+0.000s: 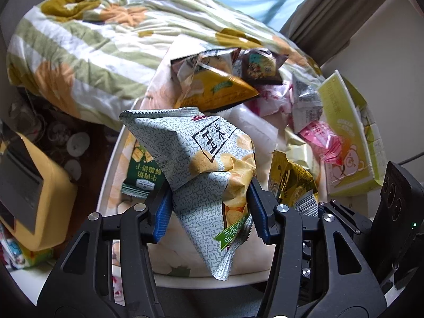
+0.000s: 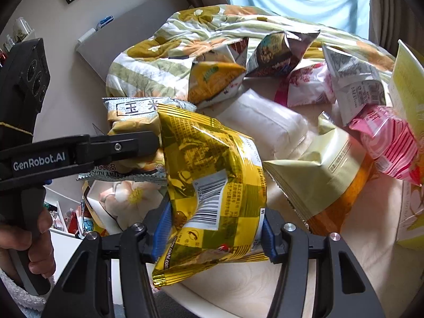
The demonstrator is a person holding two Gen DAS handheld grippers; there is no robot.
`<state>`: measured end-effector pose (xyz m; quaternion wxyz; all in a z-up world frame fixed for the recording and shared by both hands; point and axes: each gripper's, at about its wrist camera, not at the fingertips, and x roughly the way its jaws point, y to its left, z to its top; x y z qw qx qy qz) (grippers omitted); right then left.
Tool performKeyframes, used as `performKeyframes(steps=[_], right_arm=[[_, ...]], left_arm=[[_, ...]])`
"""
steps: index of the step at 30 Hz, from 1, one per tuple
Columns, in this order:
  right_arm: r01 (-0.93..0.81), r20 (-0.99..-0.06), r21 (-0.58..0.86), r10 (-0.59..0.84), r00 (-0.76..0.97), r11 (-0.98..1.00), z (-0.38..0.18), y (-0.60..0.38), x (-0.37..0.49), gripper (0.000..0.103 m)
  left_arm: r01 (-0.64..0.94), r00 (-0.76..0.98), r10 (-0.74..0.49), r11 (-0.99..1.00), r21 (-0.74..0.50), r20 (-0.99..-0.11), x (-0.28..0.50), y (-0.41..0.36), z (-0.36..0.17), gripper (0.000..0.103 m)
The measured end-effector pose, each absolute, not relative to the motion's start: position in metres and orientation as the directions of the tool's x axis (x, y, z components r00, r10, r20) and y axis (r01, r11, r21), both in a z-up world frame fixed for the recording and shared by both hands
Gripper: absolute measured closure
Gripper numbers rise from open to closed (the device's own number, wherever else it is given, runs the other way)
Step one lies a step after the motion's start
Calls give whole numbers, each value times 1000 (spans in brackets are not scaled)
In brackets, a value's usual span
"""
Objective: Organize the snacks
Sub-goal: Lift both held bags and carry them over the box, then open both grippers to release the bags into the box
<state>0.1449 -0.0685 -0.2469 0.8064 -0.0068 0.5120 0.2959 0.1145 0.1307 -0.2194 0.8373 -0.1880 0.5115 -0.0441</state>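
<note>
We see a rumpled floral quilt [image 1: 87,39] at eleven o'clock. Our left gripper [image 1: 209,209] clamps a crinkly grey speckled chip bag [image 1: 201,159] above the round tray [image 1: 111,159]; our right gripper [image 2: 213,234] pinches a glossy gold foil packet [image 2: 209,185].

I have the corn chip bag [image 1: 209,164] between my left gripper's [image 1: 210,209] pads, above the tray [image 1: 111,159]. The foil snack bag [image 2: 212,185] sits in my right gripper [image 2: 213,235], just right of it. More packets lie behind, then the quilt [image 1: 87,39].
</note>
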Motion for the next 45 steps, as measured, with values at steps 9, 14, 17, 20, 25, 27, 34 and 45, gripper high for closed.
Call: performKeyframes(steps=[9, 14, 17, 20, 25, 27, 34, 45], right_arm=[[-404, -785, 284, 453, 423, 869, -185, -89, 127, 50], [-327, -752, 279, 417, 511, 903, -141, -124, 130, 50], [-294, -731, 260, 386, 562, 920, -116, -157, 132, 50], [-258, -711, 241, 351, 609, 936, -93, -193, 133, 50], [-214, -703, 197, 290, 649, 957, -75, -255, 140, 50], [-196, -706, 196, 277, 652, 961, -72, -281, 142, 50], [-138, -720, 194, 237, 652, 971, -78, -359, 159, 50], [-121, -771, 221, 250, 586, 968, -112, -434, 181, 50]], left_arm=[[66, 566, -321, 936, -347, -759, 116, 117, -142, 55], [165, 599, -373, 923, -347, -709, 132, 85, -103, 55], [218, 611, -398, 916, -338, -684, 142, 55, -83, 55], [260, 613, -437, 898, -354, -659, 153, 20, -71, 55], [315, 575, -504, 863, -395, -644, 175, -53, -68, 55], [334, 548, -519, 855, -397, -656, 187, -84, -73, 55], [363, 458, -541, 838, -407, -706, 218, -189, -107, 55], [302, 445, -418, 902, -307, -792, 227, -261, -161, 1]])
